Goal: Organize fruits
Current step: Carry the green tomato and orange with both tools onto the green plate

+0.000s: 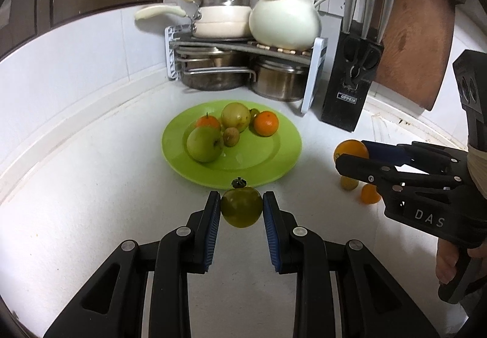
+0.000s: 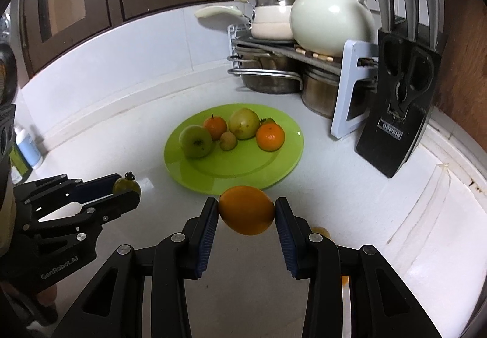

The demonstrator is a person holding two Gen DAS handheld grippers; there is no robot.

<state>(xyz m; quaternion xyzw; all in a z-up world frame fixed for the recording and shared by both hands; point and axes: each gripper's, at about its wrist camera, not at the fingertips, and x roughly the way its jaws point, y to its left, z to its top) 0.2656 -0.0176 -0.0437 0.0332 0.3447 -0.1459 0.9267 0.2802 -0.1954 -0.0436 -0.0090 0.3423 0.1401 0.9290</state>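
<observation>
My left gripper (image 1: 241, 206) is shut on a small green tomato (image 1: 241, 207) with a dark stem, held above the white counter just short of the green plate (image 1: 283, 161). My right gripper (image 2: 246, 211) is shut on an orange (image 2: 246, 210), also lifted in front of the plate (image 2: 289, 167). The plate carries a green apple (image 1: 204, 143), a yellow-green fruit (image 1: 235, 116), two tangerines (image 1: 266, 123) and a small brown fruit (image 1: 231, 136). In the left wrist view the right gripper (image 1: 350, 155) shows with its orange (image 1: 350, 149); the left gripper (image 2: 127, 185) with the tomato (image 2: 125, 184) appears in the right wrist view.
Two small fruits, one greenish (image 1: 349, 182) and one orange (image 1: 369, 194), lie on the counter under the right gripper. A pot rack (image 1: 243, 45) with pans, a black knife block (image 1: 350, 85) and a wooden board (image 1: 417, 33) stand behind the plate. A bottle (image 2: 29, 149) stands at far left.
</observation>
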